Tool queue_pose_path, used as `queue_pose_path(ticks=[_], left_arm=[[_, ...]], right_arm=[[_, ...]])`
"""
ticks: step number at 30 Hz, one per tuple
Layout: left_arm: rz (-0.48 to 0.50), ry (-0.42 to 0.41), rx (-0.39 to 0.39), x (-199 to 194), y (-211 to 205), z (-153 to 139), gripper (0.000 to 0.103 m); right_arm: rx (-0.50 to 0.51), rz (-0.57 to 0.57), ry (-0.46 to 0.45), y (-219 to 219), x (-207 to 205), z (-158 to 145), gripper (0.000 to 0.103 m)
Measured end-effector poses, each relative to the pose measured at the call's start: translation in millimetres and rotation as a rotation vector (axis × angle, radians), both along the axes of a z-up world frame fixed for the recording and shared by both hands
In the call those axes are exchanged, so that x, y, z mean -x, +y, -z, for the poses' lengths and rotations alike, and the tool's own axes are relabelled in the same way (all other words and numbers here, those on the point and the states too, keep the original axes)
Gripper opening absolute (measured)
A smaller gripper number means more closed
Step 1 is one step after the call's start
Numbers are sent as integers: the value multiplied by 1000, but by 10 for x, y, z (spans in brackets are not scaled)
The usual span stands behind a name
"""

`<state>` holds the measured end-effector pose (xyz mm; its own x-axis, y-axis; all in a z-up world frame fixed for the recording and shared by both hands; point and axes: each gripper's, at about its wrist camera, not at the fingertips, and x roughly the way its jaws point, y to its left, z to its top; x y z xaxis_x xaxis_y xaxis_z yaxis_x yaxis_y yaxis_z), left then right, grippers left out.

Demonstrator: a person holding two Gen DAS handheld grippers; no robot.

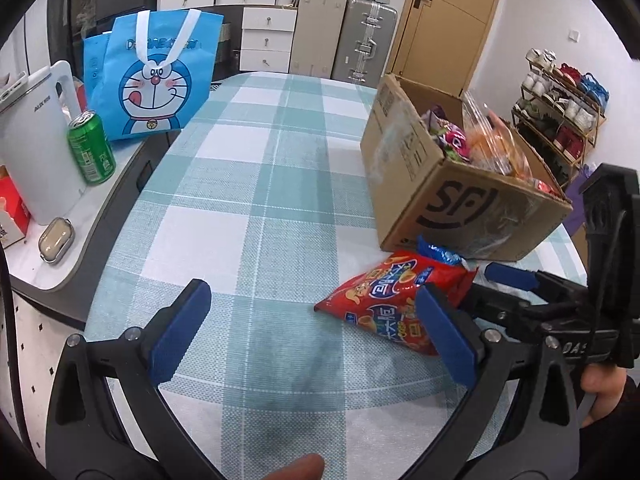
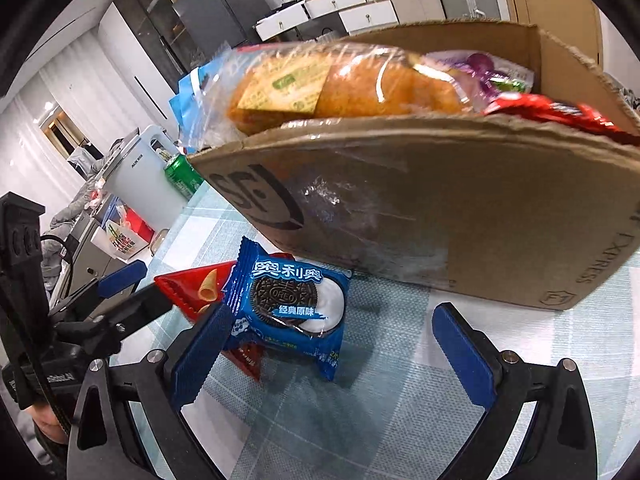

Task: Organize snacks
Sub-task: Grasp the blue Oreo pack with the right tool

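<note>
A blue Oreo pack [image 2: 296, 304] lies partly on a red chip bag [image 2: 196, 288] on the checked tablecloth, just in front of the cardboard box [image 2: 440, 208]. My right gripper [image 2: 332, 356] is open around the Oreo pack, its left pad close to the pack's corner. The box holds a clear bread bag [image 2: 344, 84] and other packets. In the left wrist view the red chip bag [image 1: 396, 300] lies beside my open left gripper [image 1: 312, 332], whose right finger overlaps the bag's edge. The right gripper [image 1: 492, 284] reaches in from the right, and only a tip of the Oreo pack [image 1: 438, 252] shows.
A side counter at the left carries a blue cartoon tote bag [image 1: 156, 80], a green can [image 1: 90, 148], a white kettle [image 1: 36, 132] and a small case [image 1: 56, 240]. A shoe rack [image 1: 560, 120] stands behind the cardboard box [image 1: 452, 184]. Drawers and suitcases line the far wall.
</note>
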<state>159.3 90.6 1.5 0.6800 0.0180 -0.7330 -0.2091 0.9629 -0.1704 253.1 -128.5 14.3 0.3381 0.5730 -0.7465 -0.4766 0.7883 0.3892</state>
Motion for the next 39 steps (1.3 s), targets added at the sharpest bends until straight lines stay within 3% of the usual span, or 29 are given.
queue_pose_path(ticks=[5, 9, 12, 16, 27, 39], left_arm=[[-11, -2, 7, 23, 55, -18, 102], [-16, -3, 12, 27, 89, -19, 102], [-18, -4, 12, 29, 90, -23, 102], [-19, -2, 12, 30, 89, -22, 102], [3, 20, 7, -34, -12, 75, 102], [127, 48, 47, -178, -369, 209, 102]], right_arm=[[25, -18, -9, 144, 17, 14, 95], [66, -51, -47, 253, 82, 7, 76], [43, -75, -43, 273, 114, 14, 57], [49, -83, -75, 256, 179, -3, 45], [-103, -34, -118, -530, 469, -265, 43], [-136, 47, -158, -1106, 470, -551, 43]])
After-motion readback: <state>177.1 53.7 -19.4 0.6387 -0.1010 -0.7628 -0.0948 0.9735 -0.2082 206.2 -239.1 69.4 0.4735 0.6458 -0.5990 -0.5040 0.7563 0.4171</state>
